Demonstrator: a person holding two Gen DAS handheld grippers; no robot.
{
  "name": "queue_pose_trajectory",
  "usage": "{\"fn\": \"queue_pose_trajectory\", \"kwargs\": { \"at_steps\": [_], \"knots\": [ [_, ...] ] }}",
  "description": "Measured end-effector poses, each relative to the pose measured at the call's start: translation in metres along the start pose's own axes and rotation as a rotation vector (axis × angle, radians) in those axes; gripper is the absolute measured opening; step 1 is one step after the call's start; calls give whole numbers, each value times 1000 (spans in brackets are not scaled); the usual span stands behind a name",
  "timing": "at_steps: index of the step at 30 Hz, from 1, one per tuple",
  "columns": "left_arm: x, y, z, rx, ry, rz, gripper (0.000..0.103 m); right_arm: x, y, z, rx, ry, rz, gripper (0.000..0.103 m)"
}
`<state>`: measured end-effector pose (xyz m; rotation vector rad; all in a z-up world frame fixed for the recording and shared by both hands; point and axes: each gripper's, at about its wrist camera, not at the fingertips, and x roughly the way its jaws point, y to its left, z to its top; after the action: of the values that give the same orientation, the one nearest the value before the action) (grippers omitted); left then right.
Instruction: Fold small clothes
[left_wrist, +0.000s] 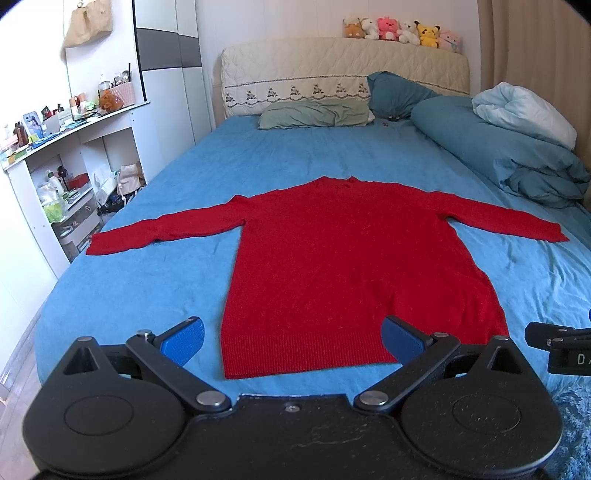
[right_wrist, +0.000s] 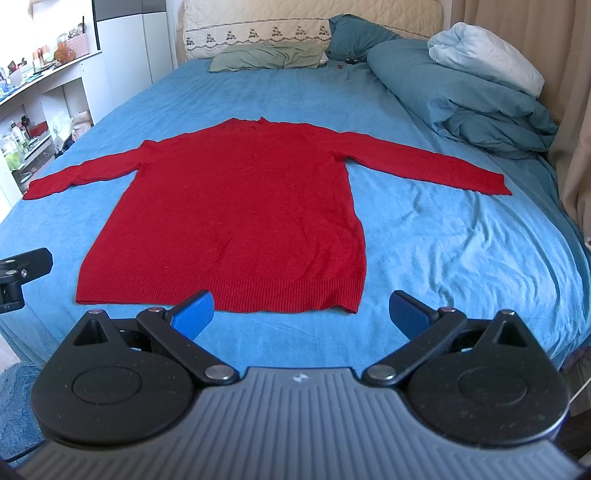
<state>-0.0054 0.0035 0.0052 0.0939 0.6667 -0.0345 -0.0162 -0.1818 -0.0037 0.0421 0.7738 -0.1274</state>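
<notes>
A red long-sleeved sweater (left_wrist: 343, 258) (right_wrist: 236, 206) lies flat on the blue bed sheet (left_wrist: 155, 280) (right_wrist: 443, 251), both sleeves spread out sideways and the ribbed hem nearest me. My left gripper (left_wrist: 291, 341) is open, hovering just in front of the hem, its blue pads (left_wrist: 184, 339) straddling the hem's left and middle part. My right gripper (right_wrist: 301, 314) is open too, held before the hem's right corner with nothing between its fingers. Each gripper's black edge shows at the side of the other's view.
Pillows (left_wrist: 314, 112) and a rolled teal duvet (left_wrist: 509, 155) lie at the head and right of the bed. Plush toys (left_wrist: 402, 31) line the headboard. White shelves (left_wrist: 70, 177) full of small items stand to the left. A curtain (right_wrist: 576, 110) hangs on the right.
</notes>
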Motion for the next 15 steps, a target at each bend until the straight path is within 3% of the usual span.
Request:
{"fn": "queue_pose_trajectory", "kwargs": {
  "at_steps": [15],
  "knots": [
    [0,0,0,-2,2,-2,103,-1,0,-1,1,0,2,103]
  ]
}}
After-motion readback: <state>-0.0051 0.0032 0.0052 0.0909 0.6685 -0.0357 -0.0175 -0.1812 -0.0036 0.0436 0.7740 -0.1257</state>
